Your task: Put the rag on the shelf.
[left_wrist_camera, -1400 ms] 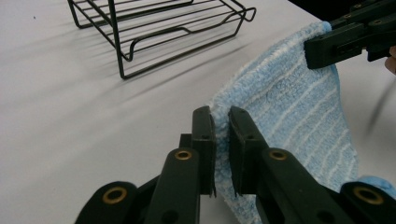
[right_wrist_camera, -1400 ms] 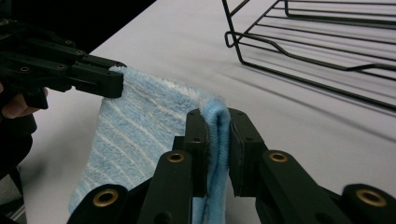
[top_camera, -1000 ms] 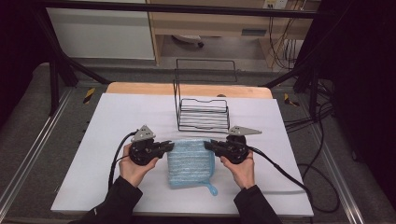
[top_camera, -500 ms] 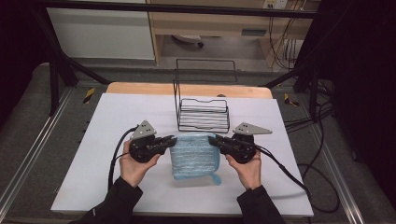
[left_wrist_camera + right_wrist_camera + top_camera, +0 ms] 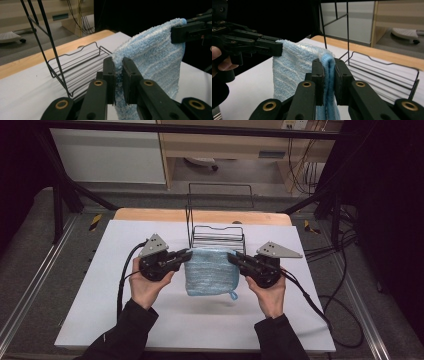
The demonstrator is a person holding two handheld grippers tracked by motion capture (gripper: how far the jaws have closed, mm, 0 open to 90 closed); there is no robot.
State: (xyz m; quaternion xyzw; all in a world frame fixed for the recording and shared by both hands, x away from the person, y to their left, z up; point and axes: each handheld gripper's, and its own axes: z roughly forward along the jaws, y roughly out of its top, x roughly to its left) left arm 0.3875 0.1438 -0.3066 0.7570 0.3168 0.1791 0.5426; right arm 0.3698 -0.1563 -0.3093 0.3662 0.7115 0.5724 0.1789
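A light blue striped towel (image 5: 210, 272) hangs above the white table, held by its two top corners. My left gripper (image 5: 188, 255) is shut on the towel's left top corner; in the left gripper view the towel (image 5: 152, 60) is pinched between the black jaws. My right gripper (image 5: 231, 256) is shut on the right top corner, where the folded towel edge (image 5: 327, 65) sits between the jaws. A small blue loop (image 5: 233, 295) dangles at the towel's lower right. The black wire rack (image 5: 218, 237) stands just behind the towel.
The white table surface (image 5: 100, 285) extends left, right and in front of the towel. A wooden table edge (image 5: 150, 215) runs along the back. Cables (image 5: 320, 305) trail from the right gripper over the table's right edge.
Both grippers have risen together with the towel, which lay mostly flat on the table before and now hangs off it, nearer the rack.
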